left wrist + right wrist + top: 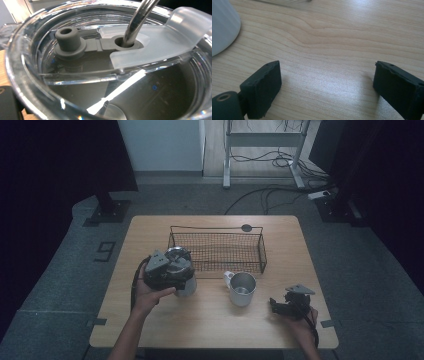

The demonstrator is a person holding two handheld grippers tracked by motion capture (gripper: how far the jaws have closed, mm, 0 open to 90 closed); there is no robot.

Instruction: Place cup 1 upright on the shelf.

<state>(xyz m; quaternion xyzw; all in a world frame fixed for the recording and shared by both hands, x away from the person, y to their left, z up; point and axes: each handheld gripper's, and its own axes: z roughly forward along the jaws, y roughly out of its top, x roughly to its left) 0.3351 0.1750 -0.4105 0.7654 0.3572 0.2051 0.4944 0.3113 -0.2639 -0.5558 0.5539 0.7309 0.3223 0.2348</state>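
Right under my left gripper [167, 270] sits the lidded tumbler [105, 75] beside the basket [216, 251], its grip unclear, while my right gripper [287, 304] rests open, so lifting it in comes next.

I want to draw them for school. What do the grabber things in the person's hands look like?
Each is black and chunky. The left gripper and the right gripper both wear a grey three-cornered plate on top, and a black cable trails from each. Up close, the right one's jaws are thick, blocky black pads with scuffed edges. The forearms are bare, no sleeves.
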